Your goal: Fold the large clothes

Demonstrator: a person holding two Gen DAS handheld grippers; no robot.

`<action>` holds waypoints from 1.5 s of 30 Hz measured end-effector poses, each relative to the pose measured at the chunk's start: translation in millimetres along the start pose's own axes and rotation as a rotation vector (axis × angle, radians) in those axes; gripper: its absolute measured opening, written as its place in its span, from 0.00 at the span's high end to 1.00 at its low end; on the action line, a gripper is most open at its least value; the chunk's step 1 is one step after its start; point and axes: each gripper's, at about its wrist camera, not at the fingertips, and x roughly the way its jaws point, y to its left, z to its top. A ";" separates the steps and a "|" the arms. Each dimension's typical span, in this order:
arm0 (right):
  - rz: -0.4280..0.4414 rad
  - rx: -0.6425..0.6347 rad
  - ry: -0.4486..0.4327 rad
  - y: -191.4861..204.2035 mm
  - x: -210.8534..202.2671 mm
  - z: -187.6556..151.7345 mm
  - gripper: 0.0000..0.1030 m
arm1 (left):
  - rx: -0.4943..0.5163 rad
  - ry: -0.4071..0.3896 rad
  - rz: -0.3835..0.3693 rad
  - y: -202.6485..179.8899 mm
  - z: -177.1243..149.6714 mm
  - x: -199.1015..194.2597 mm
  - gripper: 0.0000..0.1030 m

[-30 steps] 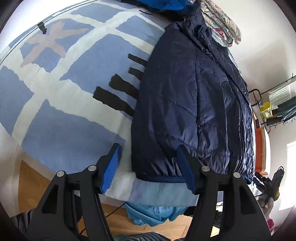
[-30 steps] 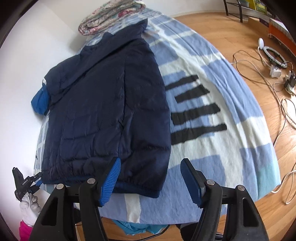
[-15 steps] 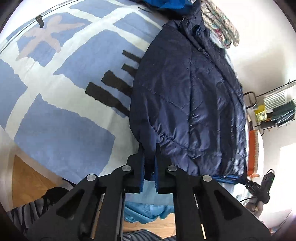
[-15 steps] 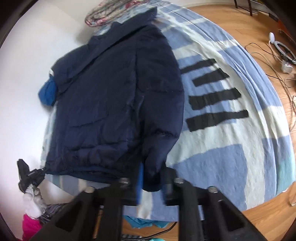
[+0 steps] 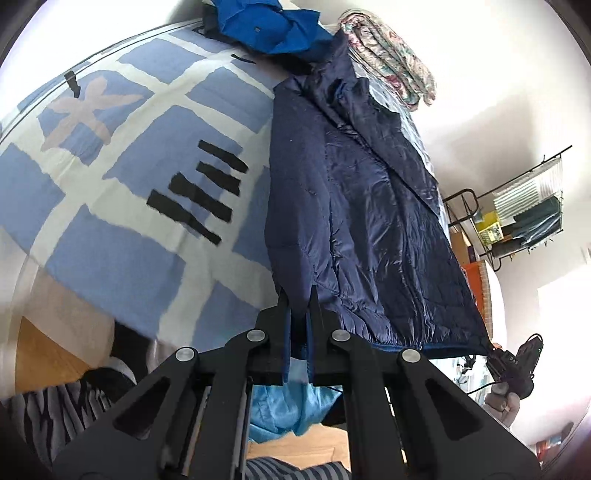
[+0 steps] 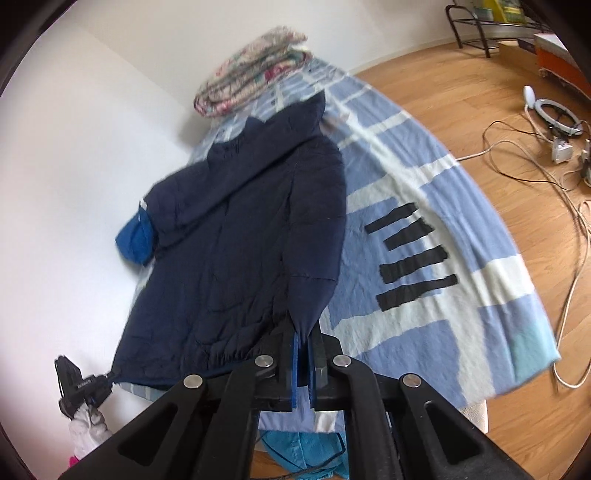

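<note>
Left gripper (image 5: 299, 317) is clamped on the hem corner of the dark navy quilted puffer jacket (image 5: 362, 206); right gripper (image 6: 303, 347) is clamped on the opposite hem corner. Jacket lies lengthwise on the blue-and-white patchwork bedspread (image 6: 424, 295), collar toward the folded floral blanket (image 6: 255, 74), hem lifted w/ fabric taut btwn grips.

Risks, est.:
- Slick shell fabric may slip out of the jaws if pull is uneven, esp. at the thin corner bites.
- Bulky padding may spring back, so fold won't hold.
- Bright blue garment (image 5: 269, 29) near the far shoulder may snag or drag along.
</note>
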 end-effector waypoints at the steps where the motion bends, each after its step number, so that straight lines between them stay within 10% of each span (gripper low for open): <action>1: 0.006 0.011 -0.010 -1.2 -6.9 -0.1 0.99 | 0.009 -0.001 -0.001 -2.3 -2.5 -3.7 0.97; 18: 0.093 -0.038 -0.181 40.2 -99.4 19.6 0.99 | 0.042 -0.171 -0.149 -57.6 18.5 -100.9 0.97; 32: -0.004 -0.195 -0.258 102.1 -17.7 191.5 0.99 | 0.126 -0.292 -0.133 -123.3 218.1 -15.6 0.97; 45: -0.223 -0.225 -0.219 110.0 155.5 357.2 0.99 | 0.206 -0.297 0.096 -172.5 385.2 154.5 0.97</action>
